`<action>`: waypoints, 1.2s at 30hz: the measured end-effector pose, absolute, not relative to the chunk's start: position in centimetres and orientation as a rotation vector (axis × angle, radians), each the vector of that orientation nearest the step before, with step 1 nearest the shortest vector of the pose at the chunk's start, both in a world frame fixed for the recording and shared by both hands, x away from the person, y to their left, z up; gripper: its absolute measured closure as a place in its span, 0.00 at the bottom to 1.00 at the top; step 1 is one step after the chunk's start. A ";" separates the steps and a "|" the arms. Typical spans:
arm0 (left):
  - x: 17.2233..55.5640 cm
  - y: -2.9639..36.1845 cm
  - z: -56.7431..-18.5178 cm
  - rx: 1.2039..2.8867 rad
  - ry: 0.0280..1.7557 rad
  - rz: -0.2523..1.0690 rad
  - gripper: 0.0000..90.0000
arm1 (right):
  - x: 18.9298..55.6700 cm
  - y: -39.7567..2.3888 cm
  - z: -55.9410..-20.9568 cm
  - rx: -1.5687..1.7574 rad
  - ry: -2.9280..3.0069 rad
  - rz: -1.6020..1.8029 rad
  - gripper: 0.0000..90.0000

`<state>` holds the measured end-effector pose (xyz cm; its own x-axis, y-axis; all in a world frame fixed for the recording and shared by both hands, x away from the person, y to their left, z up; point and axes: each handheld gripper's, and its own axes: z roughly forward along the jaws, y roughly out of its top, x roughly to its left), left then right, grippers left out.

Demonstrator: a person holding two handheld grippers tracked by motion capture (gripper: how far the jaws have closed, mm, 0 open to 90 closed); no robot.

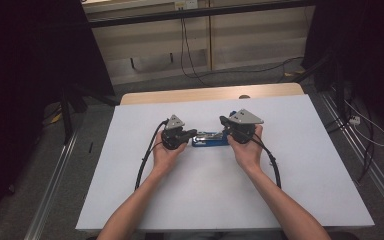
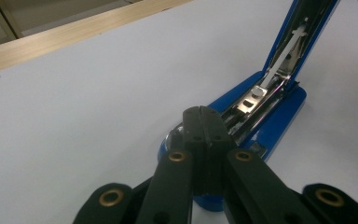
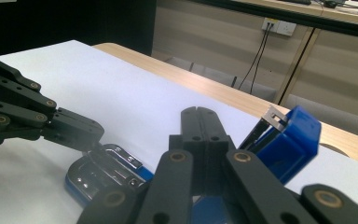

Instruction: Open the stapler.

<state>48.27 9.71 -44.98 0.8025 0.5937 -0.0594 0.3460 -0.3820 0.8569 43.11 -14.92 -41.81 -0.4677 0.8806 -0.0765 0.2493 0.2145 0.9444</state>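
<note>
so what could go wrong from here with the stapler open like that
1. The blue stapler has its lid swung up, and the shut left hand-held gripper rests on the front of its metal track. If the tip slips off, the base could skid on the smooth white table.
2. The right hand-held gripper sits right beside the raised lid. A nudge might snap the lid down.
3. Both jaws are shut with nothing clamped, so the stapler is only pressed, not held, and could tip.

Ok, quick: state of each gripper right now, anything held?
Left gripper: jaws shut, tips resting on the base of the opened blue stapler, nothing clamped.
Right gripper: jaws shut, empty, beside the stapler's raised lid.
</note>
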 end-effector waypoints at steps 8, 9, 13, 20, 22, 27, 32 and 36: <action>48.3 9.7 -45.0 2.007 0.698 0.316 1.00 | 43.1 -15.8 -41.8 1.066 1.847 1.260 1.00; 48.3 9.7 -45.0 2.007 0.697 0.316 1.00 | 43.1 -15.9 -41.8 1.064 1.851 1.257 1.00; 48.2 9.7 -45.0 2.005 0.702 0.317 1.00 | 43.0 -16.3 -41.8 1.048 1.870 1.247 1.00; 48.2 9.8 -45.0 2.002 0.702 0.314 1.00 | 42.9 -17.5 -42.4 1.066 1.893 1.231 1.00; 48.2 9.8 -45.0 2.002 0.703 0.316 1.00 | 42.8 -17.7 -42.5 1.071 1.895 1.223 1.00; 48.2 9.8 -45.0 2.001 0.704 0.315 1.00 | 42.8 -18.4 -42.6 1.081 1.892 1.221 1.00; 48.2 9.8 -45.1 2.000 0.703 0.316 1.00 | 42.6 -19.0 -42.6 1.067 1.907 1.193 1.00; 48.2 9.8 -45.1 2.000 0.704 0.314 1.00 | 42.3 -19.7 -42.6 1.061 1.912 1.177 1.00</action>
